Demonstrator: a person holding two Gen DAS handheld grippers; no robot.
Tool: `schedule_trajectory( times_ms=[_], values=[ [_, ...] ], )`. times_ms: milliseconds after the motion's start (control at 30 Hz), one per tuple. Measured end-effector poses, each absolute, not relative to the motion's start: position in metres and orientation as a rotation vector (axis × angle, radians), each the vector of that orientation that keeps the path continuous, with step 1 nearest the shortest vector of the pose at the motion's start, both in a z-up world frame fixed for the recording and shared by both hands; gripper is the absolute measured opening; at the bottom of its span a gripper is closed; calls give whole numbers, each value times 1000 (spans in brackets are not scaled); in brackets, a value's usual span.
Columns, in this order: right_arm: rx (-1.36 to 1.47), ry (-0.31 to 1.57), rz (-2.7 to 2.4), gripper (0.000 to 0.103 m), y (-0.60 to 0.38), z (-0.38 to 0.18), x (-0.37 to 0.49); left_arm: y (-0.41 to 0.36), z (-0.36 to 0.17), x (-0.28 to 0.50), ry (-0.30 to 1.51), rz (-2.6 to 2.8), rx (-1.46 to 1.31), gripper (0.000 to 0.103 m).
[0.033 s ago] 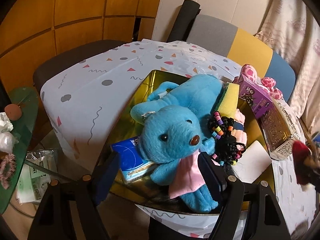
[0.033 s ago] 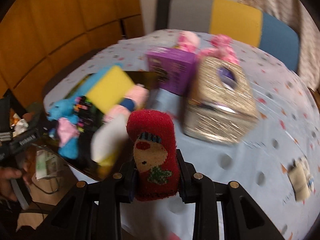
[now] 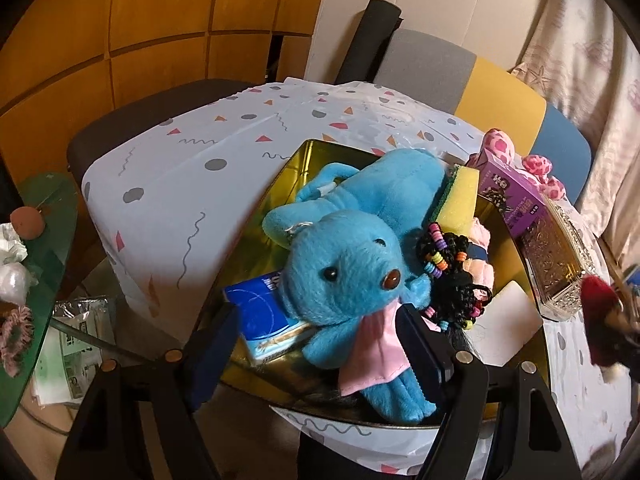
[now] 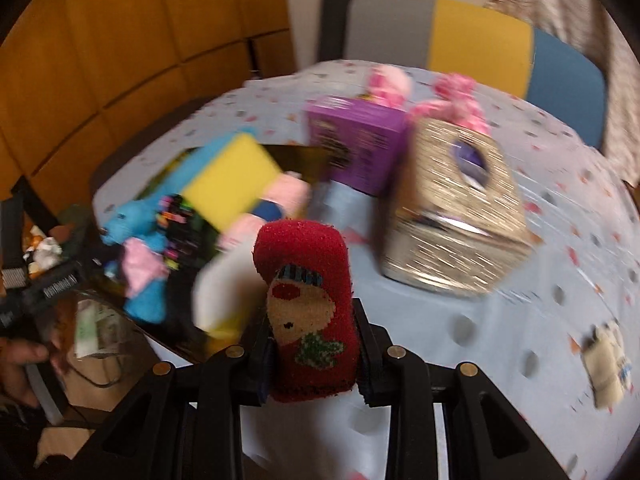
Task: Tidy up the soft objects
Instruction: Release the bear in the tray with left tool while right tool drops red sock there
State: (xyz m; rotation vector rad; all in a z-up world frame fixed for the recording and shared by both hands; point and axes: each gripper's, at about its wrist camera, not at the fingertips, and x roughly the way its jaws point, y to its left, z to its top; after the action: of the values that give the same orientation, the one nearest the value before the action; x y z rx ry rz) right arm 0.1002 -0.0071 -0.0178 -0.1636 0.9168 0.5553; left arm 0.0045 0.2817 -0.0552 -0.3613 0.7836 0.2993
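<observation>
Meanwhile, right claw (image 4: pixel 314 356) pinches the red sock (image 4: pixel 308 304); left claw (image 3: pixel 316 344) gapes around the blue plush (image 3: pixel 352 276).

Gold tray (image 3: pixel 304 160) packed: blue plush (image 3: pixel 360 248), yellow sponge (image 3: pixel 460 196), beaded hair ties (image 3: pixel 448 264), tissue pack (image 3: pixel 260 312) cover tray floor; no clear gap inside. Purple box (image 3: pixel 512 196) and glitter tissue box (image 3: pixel 556 256) crowd tray's right edge. Tablecloth (image 3: pixel 192 168) left of tray and toward far edge open. Near-right table corner mostly open, one small item (image 4: pixel 608 364) there.
</observation>
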Motion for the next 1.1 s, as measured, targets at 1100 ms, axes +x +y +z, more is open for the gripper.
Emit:
schedule_trajectory(
  times_ms=[1100],
  values=[
    [-340,912,646,46,101,-67,90,275,-36,-11,721,323,-299,79]
  ],
)
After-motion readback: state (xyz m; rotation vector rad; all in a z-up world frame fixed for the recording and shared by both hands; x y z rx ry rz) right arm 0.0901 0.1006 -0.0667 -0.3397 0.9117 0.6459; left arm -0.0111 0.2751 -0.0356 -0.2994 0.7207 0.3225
